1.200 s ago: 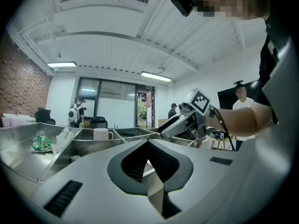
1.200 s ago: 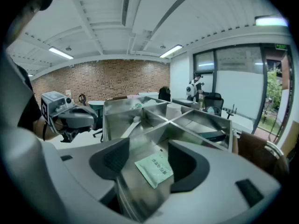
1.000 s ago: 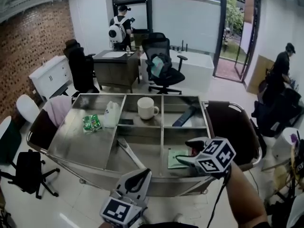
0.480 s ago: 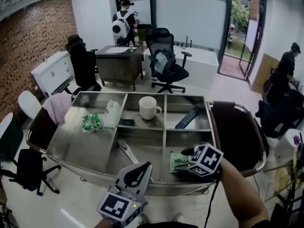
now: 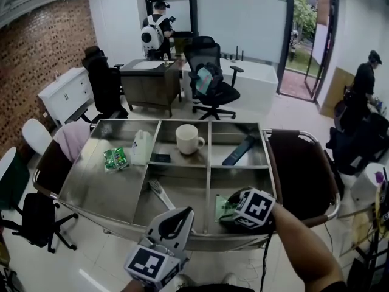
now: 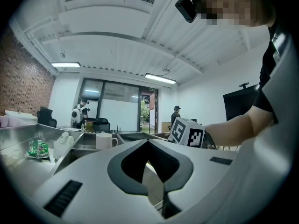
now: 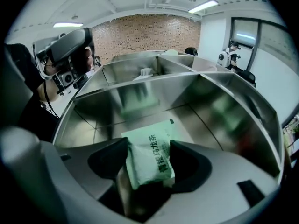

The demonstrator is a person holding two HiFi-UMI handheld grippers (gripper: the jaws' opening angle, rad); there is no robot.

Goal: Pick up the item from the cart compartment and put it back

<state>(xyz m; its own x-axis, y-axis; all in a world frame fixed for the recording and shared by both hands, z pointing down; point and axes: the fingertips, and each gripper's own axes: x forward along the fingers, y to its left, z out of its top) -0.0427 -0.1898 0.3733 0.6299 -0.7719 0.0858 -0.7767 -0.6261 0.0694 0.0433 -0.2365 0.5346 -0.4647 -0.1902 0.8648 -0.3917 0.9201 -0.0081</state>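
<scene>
Steel cart compartment (image 7: 205,120) — right gripper (image 7: 149,171) fingers (image 7: 194,164) clamp the green packet (image 7: 148,146).

Left gripper (image 5: 180,216) and right gripper (image 5: 228,210): pale grey shells, black jaw linings, black-and-white marker cubes (image 5: 254,208). Black cable (image 5: 265,257) along right forearm. Black short sleeve (image 6: 267,85).

Cart (image 5: 100,190): brushed metal, dull sheen, reflective walls. Packet (image 7: 149,155): pale green, matt, creased wrapper. Mug (image 5: 188,138): glossy white.
</scene>
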